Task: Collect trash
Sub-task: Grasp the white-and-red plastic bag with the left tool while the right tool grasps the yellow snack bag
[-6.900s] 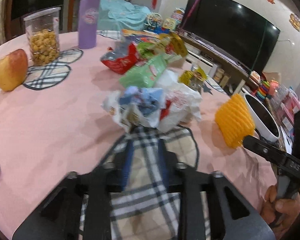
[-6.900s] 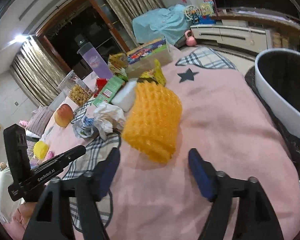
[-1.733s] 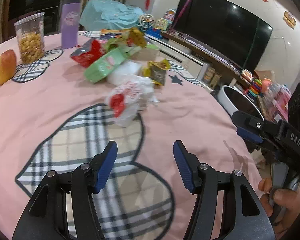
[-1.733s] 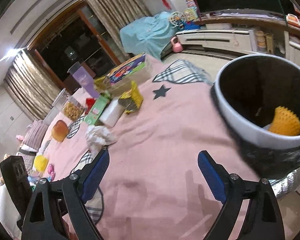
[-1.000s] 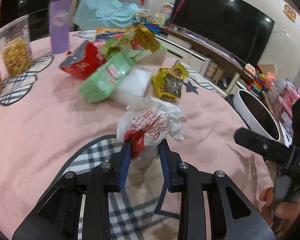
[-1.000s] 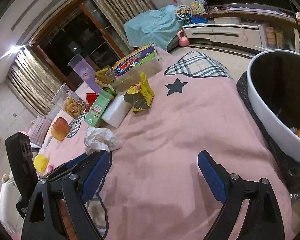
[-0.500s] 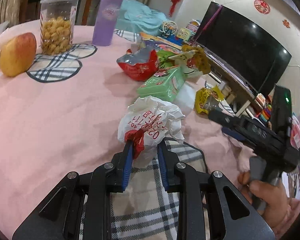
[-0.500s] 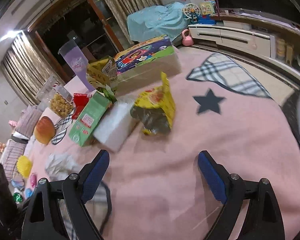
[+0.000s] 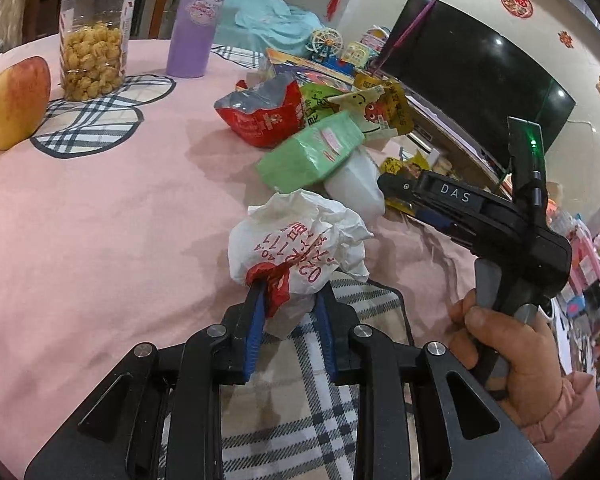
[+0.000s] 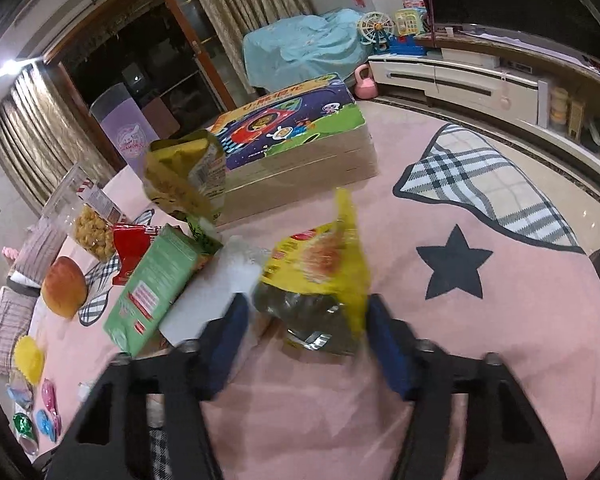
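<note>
My left gripper point(image 9: 289, 296) is shut on a crumpled white wrapper with red print point(image 9: 296, 240) and holds it just above the pink tablecloth point(image 9: 100, 216). My right gripper point(image 10: 306, 320) is open, its blue pads on either side of a yellow snack bag point(image 10: 320, 280) that lies on the cloth. The right gripper also shows in the left wrist view point(image 9: 404, 196), reaching toward the pile of wrappers. A red snack bag point(image 9: 264, 114), a green pack point(image 9: 312, 152) and a white packet point(image 9: 356, 184) lie beyond.
An apple point(image 9: 14, 102), a jar of snacks point(image 9: 94, 60) and a purple tumbler point(image 9: 196, 28) stand at the far left. A flat puzzle box point(image 10: 296, 140) lies behind the wrappers. A TV point(image 9: 472, 92) stands beyond the table's right edge.
My right gripper has moved in over the yellow snack bag, which now sits between its open pads. My left gripper still holds the white wrapper, shifted a little.
</note>
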Tool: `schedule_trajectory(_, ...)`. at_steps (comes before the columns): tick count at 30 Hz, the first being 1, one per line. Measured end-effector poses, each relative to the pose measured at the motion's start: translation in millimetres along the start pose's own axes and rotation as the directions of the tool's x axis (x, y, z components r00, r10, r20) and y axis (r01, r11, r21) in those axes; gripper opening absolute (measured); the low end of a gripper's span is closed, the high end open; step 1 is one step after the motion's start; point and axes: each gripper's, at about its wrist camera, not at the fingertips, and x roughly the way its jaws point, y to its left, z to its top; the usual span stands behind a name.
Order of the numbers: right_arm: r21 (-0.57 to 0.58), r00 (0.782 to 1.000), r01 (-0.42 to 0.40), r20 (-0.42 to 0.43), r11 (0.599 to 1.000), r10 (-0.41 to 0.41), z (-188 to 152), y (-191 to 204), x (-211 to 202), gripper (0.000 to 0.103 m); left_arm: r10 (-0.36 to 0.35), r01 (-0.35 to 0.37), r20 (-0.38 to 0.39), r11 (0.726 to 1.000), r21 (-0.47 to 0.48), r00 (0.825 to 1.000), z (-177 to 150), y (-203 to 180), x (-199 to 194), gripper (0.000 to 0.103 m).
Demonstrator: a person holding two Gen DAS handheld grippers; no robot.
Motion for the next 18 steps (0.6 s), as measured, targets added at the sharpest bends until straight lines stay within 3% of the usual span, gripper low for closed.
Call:
schedule_trajectory(5, 0.039, 1.0, -0.022, 0.008, 0.999, 0.021, -1.3, -7.0, -2.6, 0.037, 0.016, -0.016, 0.001, 1.0, 0.018, 1.0, 0.8, -2.3, 1.6, 0.024)
schedule_trajectory(15, 0.074, 0.993, -0.115, 0.029, 0.991, 0.113, -17.3, -15.7, -23.2, 0.026, 0.076, -0.077, 0.014, 0.996, 0.048, 0.997, -2.3, -10.1, 0.6, 0.024)
schedule_trajectory(18, 0.094, 0.988, -0.152, 0.024, 0.984, 0.151, -28.1, -24.8, -35.3, 0.017, 0.095, -0.096, 0.017, 0.994, 0.058, 0.995, -3.3, -12.1, 1.0, 0.024)
